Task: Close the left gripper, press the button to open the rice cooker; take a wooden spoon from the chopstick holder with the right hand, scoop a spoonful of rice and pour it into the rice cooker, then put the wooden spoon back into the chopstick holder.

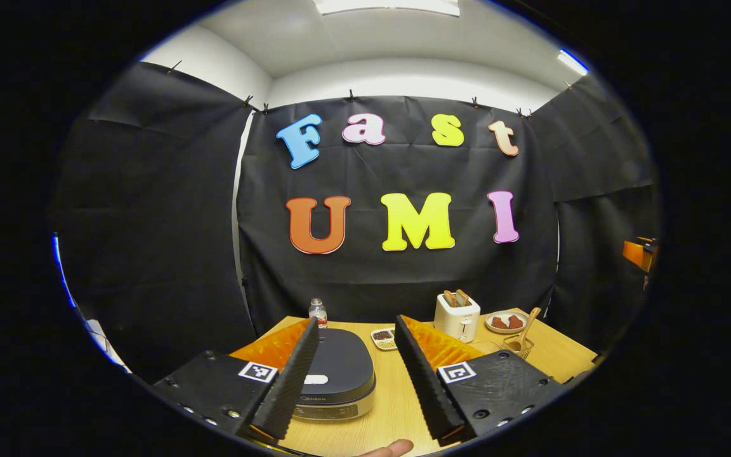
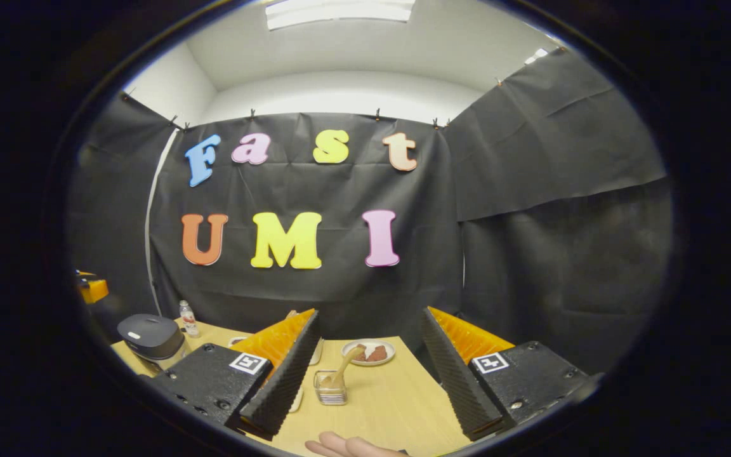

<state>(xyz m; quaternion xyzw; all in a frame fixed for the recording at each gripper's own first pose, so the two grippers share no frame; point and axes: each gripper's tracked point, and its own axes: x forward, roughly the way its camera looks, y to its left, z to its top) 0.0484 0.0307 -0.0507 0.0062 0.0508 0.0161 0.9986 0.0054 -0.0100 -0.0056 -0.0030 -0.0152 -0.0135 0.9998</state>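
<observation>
The rice cooker [image 1: 337, 374] sits shut on the wooden table, dark lid down, with a white button [image 1: 316, 379] at its front. My left gripper [image 1: 357, 325] is open above and in front of it, and the cooker lies between its fingers. The wooden spoon [image 1: 528, 324] stands in the small clear chopstick holder [image 1: 518, 346] at the right. In the right gripper view the spoon [image 2: 346, 363] leans in the holder [image 2: 330, 388] just ahead of my right gripper [image 2: 368, 314], which is open and empty. The cooker [image 2: 150, 336] is far left there.
A small dish of grains [image 1: 383, 338], a bottle [image 1: 318, 312], a white toaster [image 1: 457, 315] and a plate of red food [image 1: 506, 322] line the back of the table [image 1: 397, 406]. The plate [image 2: 368, 351] lies behind the holder. A fingertip [image 1: 391, 449] shows at the bottom.
</observation>
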